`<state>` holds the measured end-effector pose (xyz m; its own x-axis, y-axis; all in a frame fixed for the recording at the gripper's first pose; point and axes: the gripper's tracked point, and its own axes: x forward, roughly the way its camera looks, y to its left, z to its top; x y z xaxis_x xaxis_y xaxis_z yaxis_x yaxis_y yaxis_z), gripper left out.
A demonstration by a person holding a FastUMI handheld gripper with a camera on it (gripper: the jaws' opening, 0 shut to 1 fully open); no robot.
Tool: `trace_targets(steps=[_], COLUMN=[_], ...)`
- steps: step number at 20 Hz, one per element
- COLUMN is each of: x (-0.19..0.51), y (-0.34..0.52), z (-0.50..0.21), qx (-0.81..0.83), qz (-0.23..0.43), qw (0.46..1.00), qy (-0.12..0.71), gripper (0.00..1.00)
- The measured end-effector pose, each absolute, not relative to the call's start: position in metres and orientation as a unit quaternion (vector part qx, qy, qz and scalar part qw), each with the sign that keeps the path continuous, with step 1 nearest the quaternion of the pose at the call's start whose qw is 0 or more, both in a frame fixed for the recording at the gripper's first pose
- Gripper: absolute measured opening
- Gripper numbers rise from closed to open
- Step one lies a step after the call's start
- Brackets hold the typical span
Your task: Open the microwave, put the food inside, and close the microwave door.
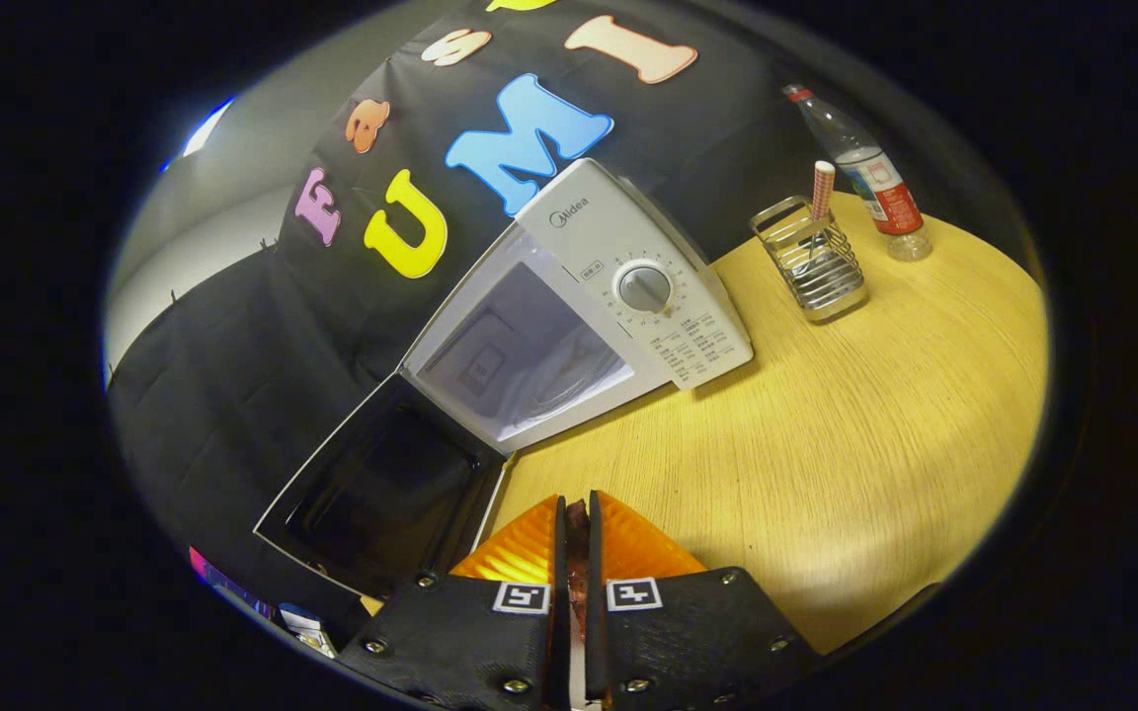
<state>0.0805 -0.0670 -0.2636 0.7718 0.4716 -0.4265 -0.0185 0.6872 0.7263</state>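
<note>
Wooden table (826,425), microwave (618,286) on it with door (381,494) swung open, cavity bare. My gripper (576,518) is clamped together on thin dark food (577,553), well short of the cavity. Looks light, soft; hold gently mid-piece.

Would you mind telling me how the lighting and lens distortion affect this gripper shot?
Gripper view: fisheye bends the microwave and table edge; light falls warm on the wood, while the open door stays dark; the gripper, fingers nearly closed on something thin and dark, is close and slightly soft.
</note>
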Motion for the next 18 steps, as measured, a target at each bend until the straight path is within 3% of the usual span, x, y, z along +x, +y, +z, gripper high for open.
trace_targets(steps=[8, 18], x=[0.095, 0.131], y=[-0.072, -0.016], z=[-0.236, -0.207], qx=[0.417, 0.506], qz=[0.140, 0.149], qw=[0.854, 0.810], qy=[0.278, 0.255], gripper=[0.06, 0.06])
